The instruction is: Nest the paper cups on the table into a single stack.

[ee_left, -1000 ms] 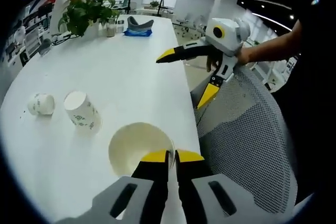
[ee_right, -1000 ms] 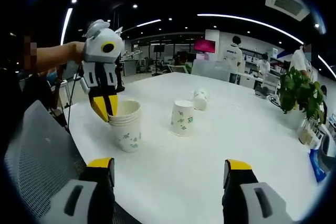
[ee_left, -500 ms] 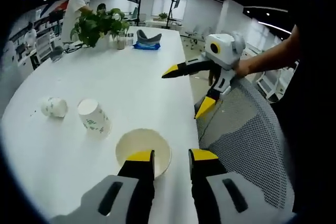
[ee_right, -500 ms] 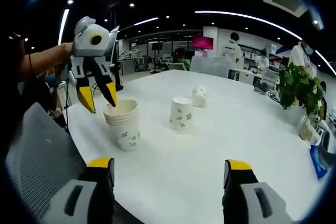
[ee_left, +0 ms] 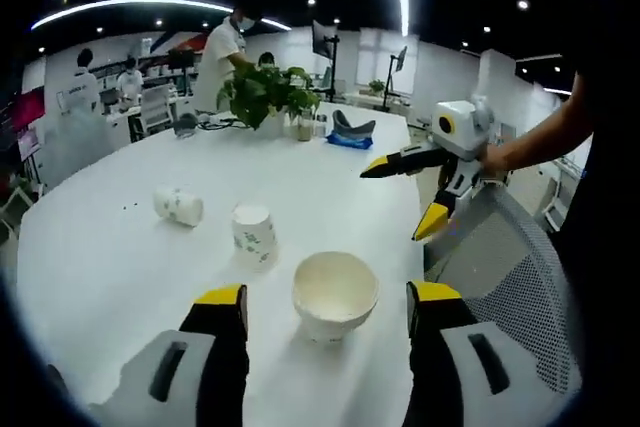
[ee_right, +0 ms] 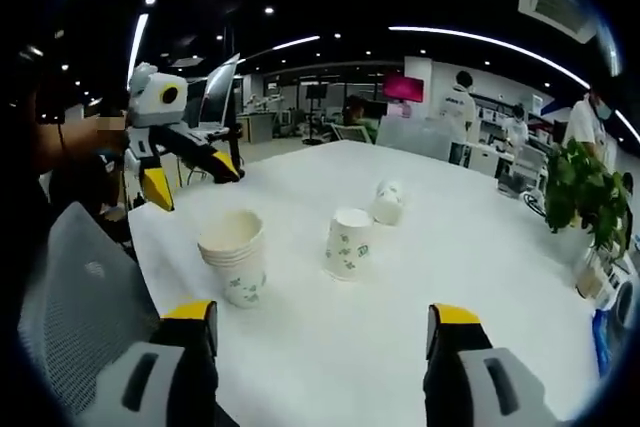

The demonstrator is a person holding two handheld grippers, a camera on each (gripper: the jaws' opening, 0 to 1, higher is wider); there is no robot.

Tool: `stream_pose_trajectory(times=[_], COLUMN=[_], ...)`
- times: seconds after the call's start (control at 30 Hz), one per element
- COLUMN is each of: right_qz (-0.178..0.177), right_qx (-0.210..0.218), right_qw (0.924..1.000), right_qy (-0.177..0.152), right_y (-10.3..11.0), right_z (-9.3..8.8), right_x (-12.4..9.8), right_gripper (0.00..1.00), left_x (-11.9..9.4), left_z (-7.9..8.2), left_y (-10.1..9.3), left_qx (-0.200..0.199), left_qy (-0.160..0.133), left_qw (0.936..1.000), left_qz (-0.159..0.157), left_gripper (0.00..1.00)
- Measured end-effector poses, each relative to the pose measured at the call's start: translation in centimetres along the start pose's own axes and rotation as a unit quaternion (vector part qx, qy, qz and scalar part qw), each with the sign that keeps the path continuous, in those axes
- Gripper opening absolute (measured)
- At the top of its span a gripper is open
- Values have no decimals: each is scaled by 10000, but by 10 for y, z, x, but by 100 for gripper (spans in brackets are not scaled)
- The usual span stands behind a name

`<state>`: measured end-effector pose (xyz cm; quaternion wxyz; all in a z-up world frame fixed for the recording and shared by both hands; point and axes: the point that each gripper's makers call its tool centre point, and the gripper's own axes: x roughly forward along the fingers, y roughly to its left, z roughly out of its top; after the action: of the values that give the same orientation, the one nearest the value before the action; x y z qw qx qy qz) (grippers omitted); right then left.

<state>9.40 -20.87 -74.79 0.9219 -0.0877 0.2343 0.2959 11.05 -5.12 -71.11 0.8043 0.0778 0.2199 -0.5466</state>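
Cups: a nested stack [ee_left: 334, 294] stands near, one upright cup [ee_left: 254, 234] farther left, one tipped cup [ee_left: 178, 206] beyond; both grippers, left gripper [ee_left: 326, 299] and right gripper [ee_right: 318, 315], released.

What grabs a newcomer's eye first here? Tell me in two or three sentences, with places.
The stack of nested paper cups stands upright near the edge of the white table, just ahead of the open left gripper. Beyond it stand one upright paper cup and, farther off, a cup lying on its side. The open right gripper hangs over the table edge near a mesh chair back, and a leafy potted plant sits at the far end.
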Motion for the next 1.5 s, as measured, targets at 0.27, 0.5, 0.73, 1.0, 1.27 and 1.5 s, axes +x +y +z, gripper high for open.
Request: stream_pose_trajectory(times=[0.27,0.5,0.73,1.0,1.27,1.5], right_qz=[55,69,153,132,106,-3], right_qx=[7,-139,-131,-150,45,169], right_qw=[9999,9998,9997,9997,9999,9994], right_qy=[-119,-157,-147,-115,6,296], right_y=[-11,-19,-19,-22,-24,-33], right_z=[24,32,40,51,53,46], right_x=[35,68,92,112,129,149], right_gripper=[85,82,78,73,66,53], left_x=[-24,-34,-37,-36,-34,-36], left_z=[1,-1,-10,-15,-13,-14], left_y=[13,12,10,12,12,13], left_qx=[44,118,119,173,207,218], left_qy=[-401,-614,-587,-473,-513,-501], left_qw=[9977,9957,9948,9940,9925,9913], left_qz=[536,677,819,973,1092,1194], left_gripper=[78,86,90,90,87,81])
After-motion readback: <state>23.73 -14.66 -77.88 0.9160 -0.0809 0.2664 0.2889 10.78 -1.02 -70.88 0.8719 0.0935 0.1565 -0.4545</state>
